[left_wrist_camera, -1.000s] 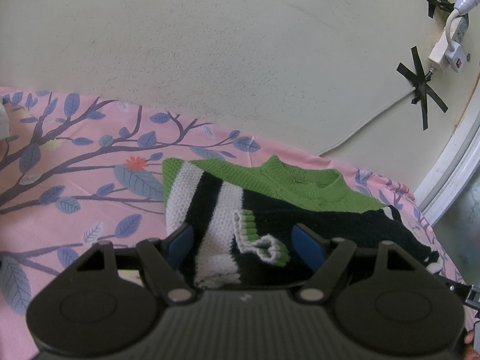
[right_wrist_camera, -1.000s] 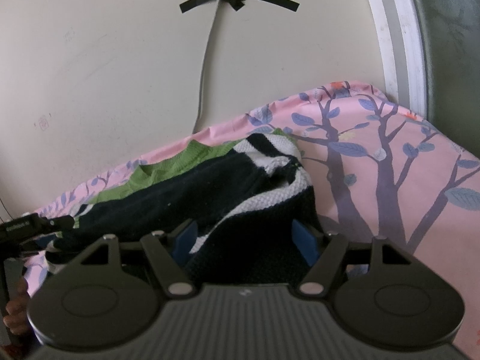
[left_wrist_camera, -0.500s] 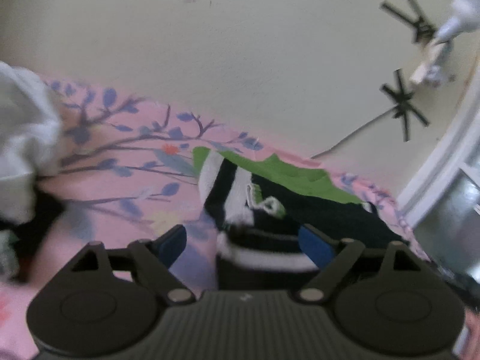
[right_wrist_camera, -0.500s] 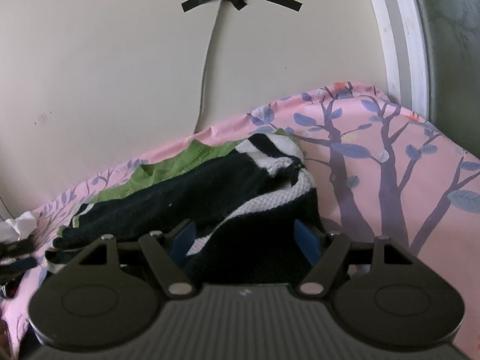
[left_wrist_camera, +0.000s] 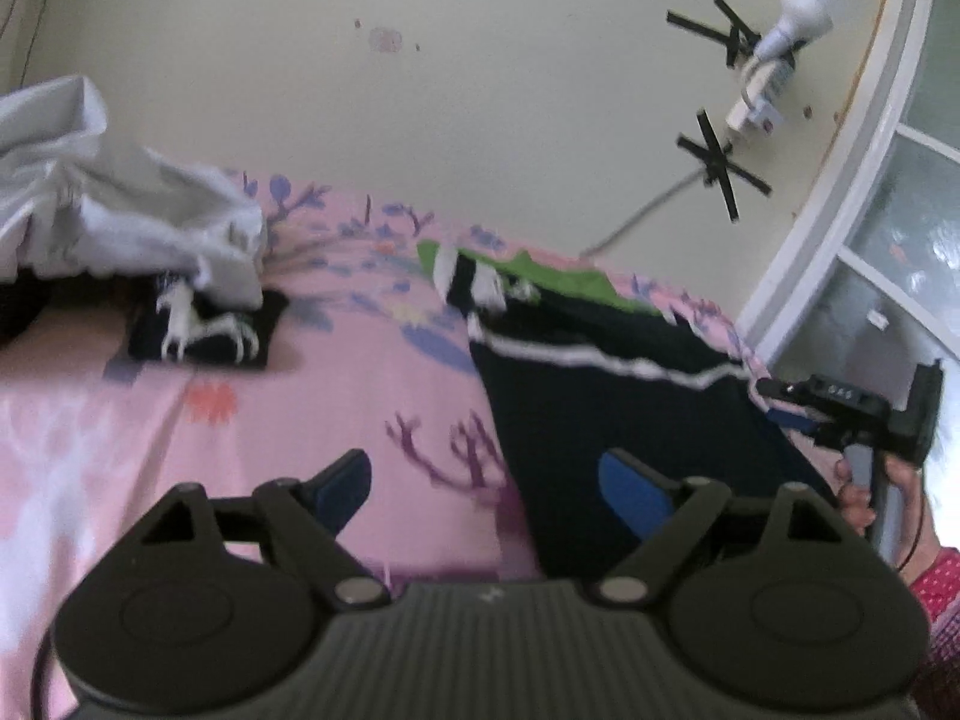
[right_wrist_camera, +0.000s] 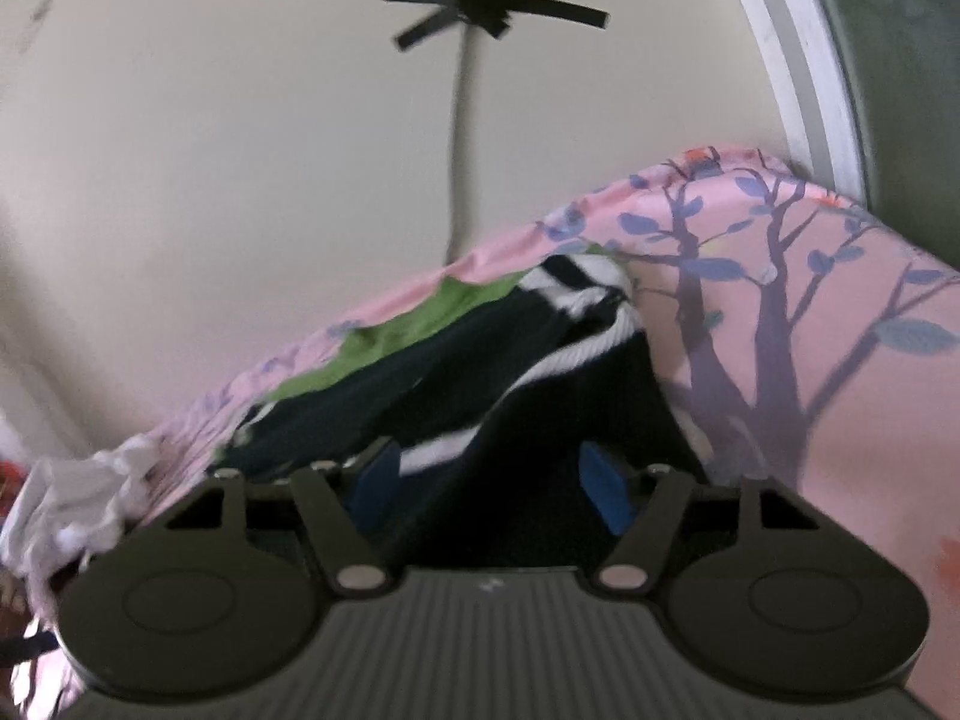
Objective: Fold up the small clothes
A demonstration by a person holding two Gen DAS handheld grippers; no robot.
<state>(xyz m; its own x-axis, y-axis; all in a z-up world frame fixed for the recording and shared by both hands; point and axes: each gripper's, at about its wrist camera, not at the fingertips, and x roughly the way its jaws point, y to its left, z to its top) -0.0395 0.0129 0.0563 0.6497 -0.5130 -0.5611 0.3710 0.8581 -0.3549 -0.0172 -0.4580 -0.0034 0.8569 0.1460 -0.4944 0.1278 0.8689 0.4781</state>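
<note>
Left wrist view shows one folded sweater [left_wrist_camera: 600, 372], black with white stripes and a green top, lying on the pink bed sheet [left_wrist_camera: 240, 420] close to the wall [left_wrist_camera: 480, 90]. The left gripper [left_wrist_camera: 486, 480] hangs over the sheet with its two blue pads wide apart. Its jaws have just been opening, and nothing is gripped; only the sweater's near edge lies under the right pad. One small black cloth [left_wrist_camera: 204, 330] with white animal shapes sits further left, and one heap of white cloth [left_wrist_camera: 120, 222] rests partly on top of it. Two black tape crosses [left_wrist_camera: 720, 168] hold one cable to the wall, and one light bulb [left_wrist_camera: 798, 12] sticks out beside them. One hand [left_wrist_camera: 870, 492] at the right edge holds the other tool.

Right wrist view shows the right gripper [right_wrist_camera: 486, 480] low over the same sweater [right_wrist_camera: 480, 372]. Its jaws have just been closing a little, and dark cloth lies between the two blue pads. I cannot tell if the pads press on it.
</note>
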